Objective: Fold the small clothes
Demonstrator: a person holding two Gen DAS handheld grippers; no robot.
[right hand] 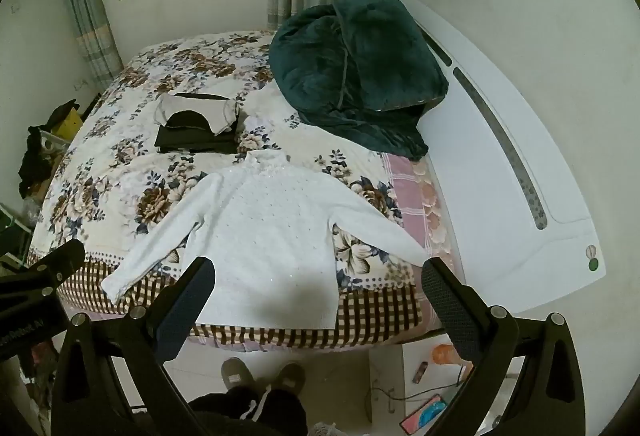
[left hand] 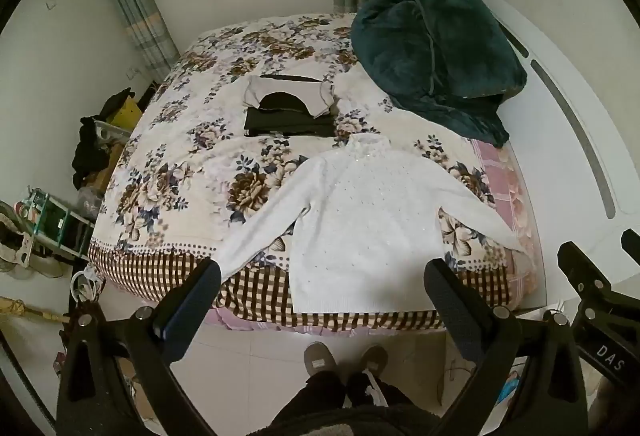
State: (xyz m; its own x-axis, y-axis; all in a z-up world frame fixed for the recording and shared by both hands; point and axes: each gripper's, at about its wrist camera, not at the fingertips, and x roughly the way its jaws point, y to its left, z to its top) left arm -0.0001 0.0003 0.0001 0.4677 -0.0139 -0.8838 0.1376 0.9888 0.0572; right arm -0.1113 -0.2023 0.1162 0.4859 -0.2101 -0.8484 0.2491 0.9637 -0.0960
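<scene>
A small white knitted sweater (left hand: 352, 212) lies flat, sleeves spread, at the near edge of the floral-covered bed (left hand: 192, 140). The left gripper (left hand: 324, 276) and the right gripper (right hand: 318, 276) hover above its hem, jaws spread wide with nothing held. Farther back sits a stack of folded dark and grey clothes (left hand: 290, 108), and far right a rumpled dark-green plush blanket (left hand: 436, 56).

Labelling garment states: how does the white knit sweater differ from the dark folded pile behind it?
The white knit sweater lies spread flat, sleeves out; the dark folded pile is a compact stack. The sweater sits at the bed's near edge, hem overhanging; the pile sits nearer the middle. The sweater is bare; the pile carries a pale grey garment. Both rest on the floral bedspread, untouched.
</scene>
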